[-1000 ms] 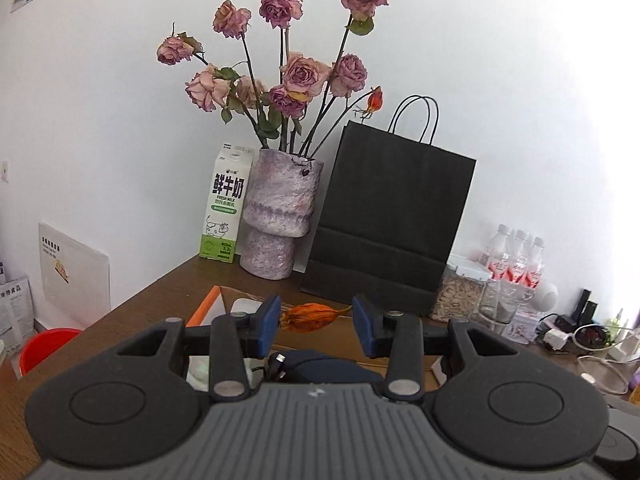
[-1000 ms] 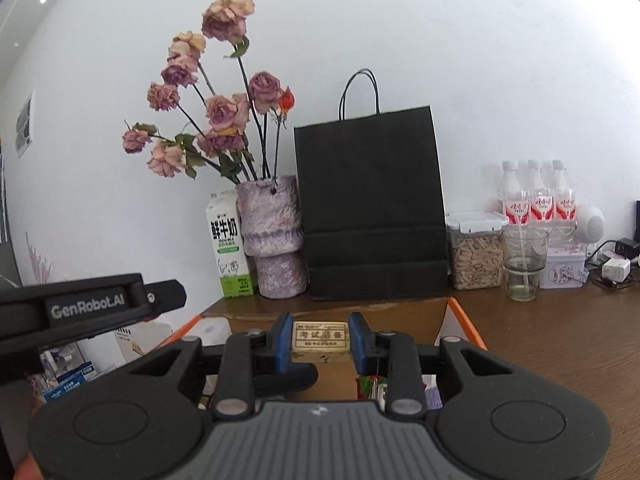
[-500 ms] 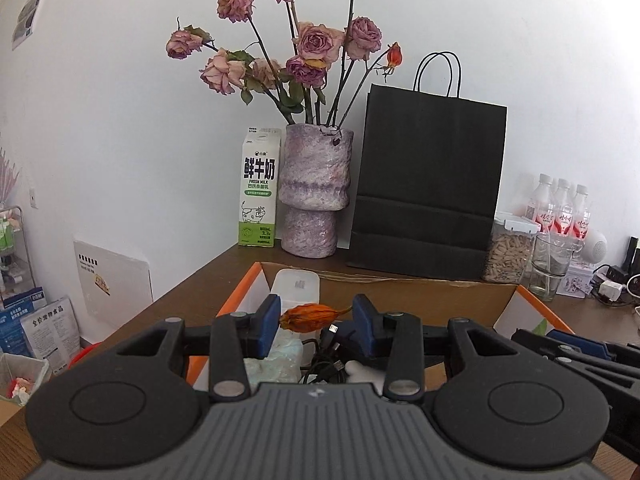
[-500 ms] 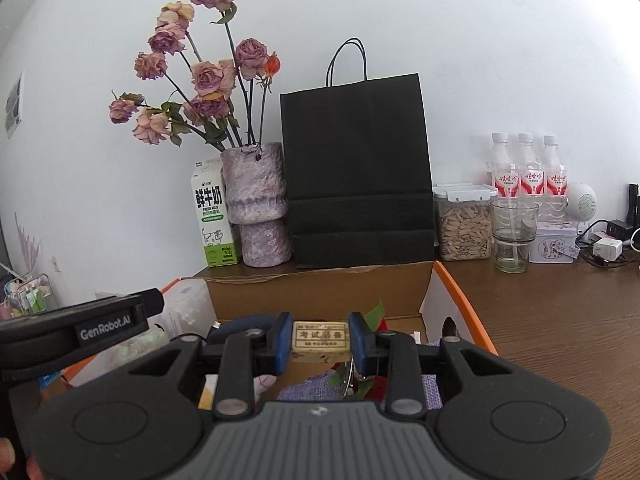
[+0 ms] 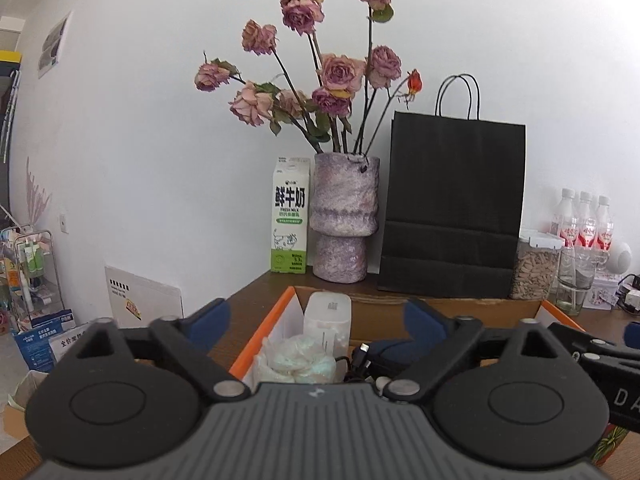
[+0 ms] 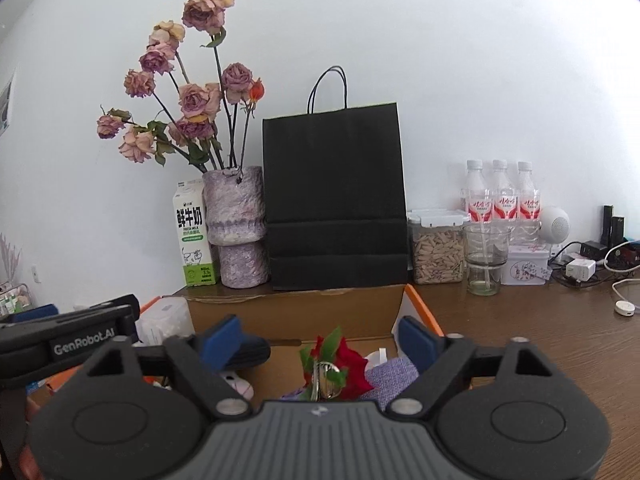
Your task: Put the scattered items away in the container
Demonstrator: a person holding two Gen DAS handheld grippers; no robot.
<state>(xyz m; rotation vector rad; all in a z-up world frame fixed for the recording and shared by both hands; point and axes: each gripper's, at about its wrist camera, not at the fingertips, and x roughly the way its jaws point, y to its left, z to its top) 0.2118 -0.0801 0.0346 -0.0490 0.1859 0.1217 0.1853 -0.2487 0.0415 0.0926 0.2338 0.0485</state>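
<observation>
Left gripper (image 5: 316, 322) fingers (image 5: 210, 320) opening, empty, above cardboard box (image 5: 440, 312).

Both views ride low on their claws, facing nearly level toward the white wall at twelve o'clock, close over the cardboard box (image 5: 448, 314). Left view sits nearer the box's nine o'clock end, right view nearer three. Both share the black paper bag (image 6: 334, 200), vase (image 5: 345, 216) and milk carton (image 6: 193, 232).

The milk carton (image 5: 290, 216) far left by the vase reads "鲜牛奶" and "FRESH MILK". The left gripper's (image 6: 76, 340) side, seen near left, reads "GenRobot.AI".
</observation>
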